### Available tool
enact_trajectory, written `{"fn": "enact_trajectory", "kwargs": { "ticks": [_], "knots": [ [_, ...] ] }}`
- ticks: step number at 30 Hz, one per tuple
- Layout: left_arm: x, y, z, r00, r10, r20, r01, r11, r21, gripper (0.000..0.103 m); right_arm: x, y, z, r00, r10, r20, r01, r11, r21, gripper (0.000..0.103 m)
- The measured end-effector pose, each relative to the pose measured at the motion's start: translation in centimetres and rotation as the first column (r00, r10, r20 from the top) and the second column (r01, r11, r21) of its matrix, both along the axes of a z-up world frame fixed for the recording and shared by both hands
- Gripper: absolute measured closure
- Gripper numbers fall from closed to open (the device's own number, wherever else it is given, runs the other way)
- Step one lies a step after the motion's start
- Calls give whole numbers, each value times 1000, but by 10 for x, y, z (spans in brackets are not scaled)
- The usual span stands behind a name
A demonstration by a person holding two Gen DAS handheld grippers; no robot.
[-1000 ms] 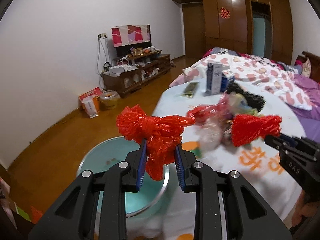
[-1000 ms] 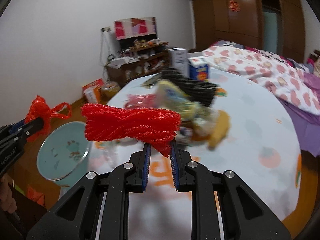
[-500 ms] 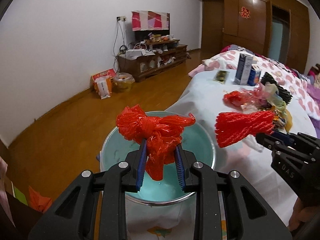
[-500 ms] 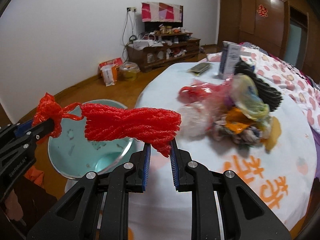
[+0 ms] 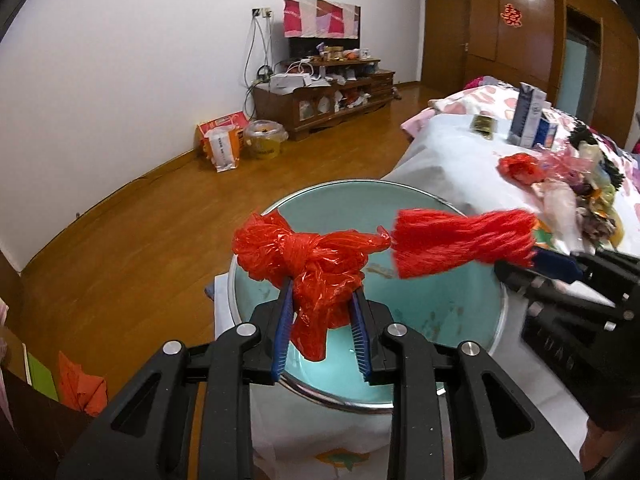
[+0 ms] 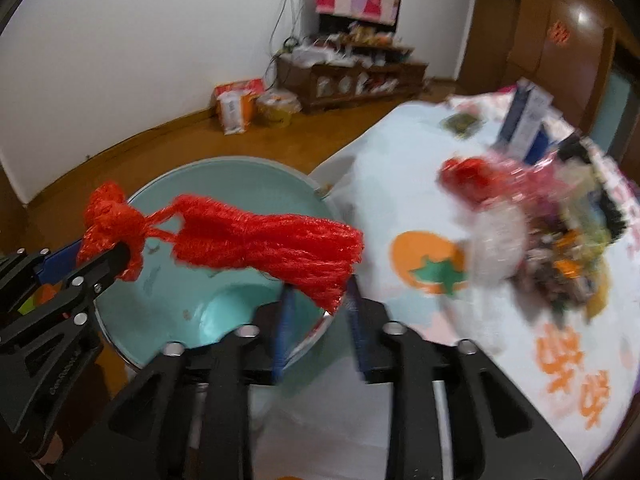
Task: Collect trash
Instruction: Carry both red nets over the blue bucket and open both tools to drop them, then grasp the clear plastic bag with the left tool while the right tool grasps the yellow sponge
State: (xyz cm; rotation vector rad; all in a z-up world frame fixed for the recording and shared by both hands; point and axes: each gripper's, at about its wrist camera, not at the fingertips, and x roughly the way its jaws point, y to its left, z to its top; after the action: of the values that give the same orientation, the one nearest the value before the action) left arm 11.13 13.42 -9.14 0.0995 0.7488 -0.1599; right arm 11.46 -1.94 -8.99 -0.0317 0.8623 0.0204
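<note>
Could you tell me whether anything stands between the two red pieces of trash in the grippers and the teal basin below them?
Nothing visible does. The knotted red bag in the left gripper and the red mesh bundle at the right gripper, whose jaws are opening, both hang over the open teal basin.

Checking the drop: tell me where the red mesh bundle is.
The red mesh bundle hangs over the teal bin, left of the table, between the right gripper's opening jaws.

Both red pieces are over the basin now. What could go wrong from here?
1. The red mesh bundle reaches toward the rim of the teal basin; with the right gripper opening, it may land on the tablecloth.
2. The knotted red bag may cling to the left gripper's opening fingers.
</note>
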Motion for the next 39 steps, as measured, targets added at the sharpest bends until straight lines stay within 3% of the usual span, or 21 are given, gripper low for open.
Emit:
{"fn": "enact_trajectory", "kwargs": {
  "ticks": [8, 12, 18, 28, 39],
  "knots": [
    [4, 0, -3, 999, 33, 0, -33, 999, 29, 59, -5, -18, 6, 1000, -24, 20, 22, 997, 68, 60],
    [-1, -8, 5, 999, 34, 21, -34, 998, 48, 48, -18, -24, 17, 996, -58, 74, 53, 997, 64, 48],
    [-13, -24, 16, 999, 20, 48, -24, 997, 75, 37, -30, -44, 25, 990, -101, 101, 92, 991, 93, 44],
    [-26, -58, 28, 999, -7, 52, 1, 995, 96, 30, -50, -86, 34, 975, -191, 116, 177, 976, 124, 38],
    [-37, -92, 41, 998, -16, 57, 11, 996, 87, 29, -74, -126, 37, 959, -244, 146, 229, 967, 114, 35]
  ]
}}
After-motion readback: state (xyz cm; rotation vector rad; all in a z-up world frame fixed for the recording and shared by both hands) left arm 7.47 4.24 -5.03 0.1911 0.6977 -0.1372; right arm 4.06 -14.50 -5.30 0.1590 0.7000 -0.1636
